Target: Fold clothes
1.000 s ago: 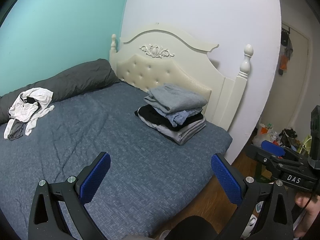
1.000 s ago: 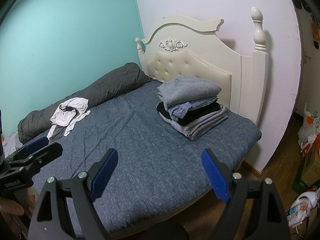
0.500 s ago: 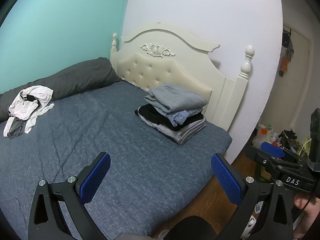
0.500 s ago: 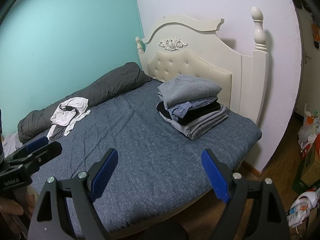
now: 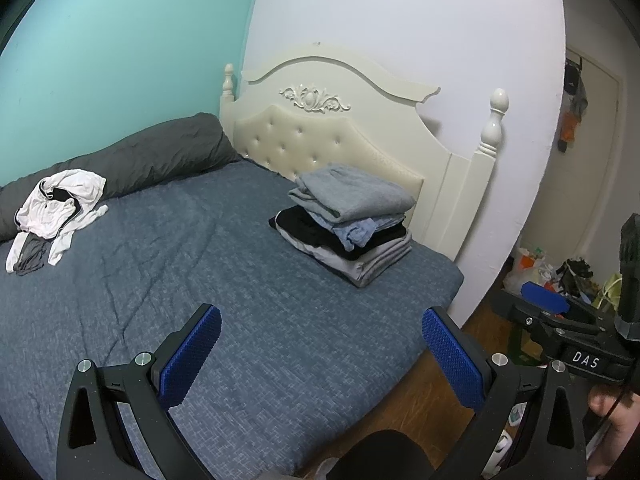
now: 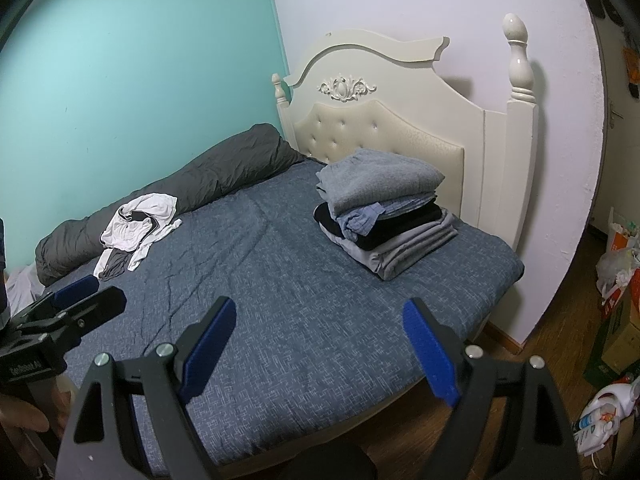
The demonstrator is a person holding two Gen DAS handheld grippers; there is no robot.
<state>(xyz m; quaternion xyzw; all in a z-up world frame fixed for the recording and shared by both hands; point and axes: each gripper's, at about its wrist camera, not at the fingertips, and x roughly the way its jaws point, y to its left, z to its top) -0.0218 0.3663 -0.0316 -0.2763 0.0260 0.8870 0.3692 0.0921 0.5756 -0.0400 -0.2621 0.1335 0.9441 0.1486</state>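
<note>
Now, step in hand: you look set to fetch the next loose garment; I judge most of the folding done.
Left claw [image 5: 320, 354]: your jaws stand wide apart, with nothing between the blue pads, hovering over the near edge of the bed [image 5: 260, 320].
Right claw [image 6: 320, 350]: likewise spread wide and holding nothing, tilted down over the bedspread.
Crumpled white clothes [image 5: 60, 210]: well ahead and far to the left of both claws, lying against the rolled grey duvet [image 5: 132, 160].
Folded stack [image 5: 352, 220]: ahead and slightly right of your left claw, near the headboard [image 5: 340, 128], apart from the loose heap.
How to do it well: reach with the left claw first; pinch one layer at an edge, not the whole bundle.
Watch for: a dark piece tangled beneath the white one; lift slowly so it drops away.
Landing spot: spread it on the bare bedspread directly ahead of the claws.
</note>
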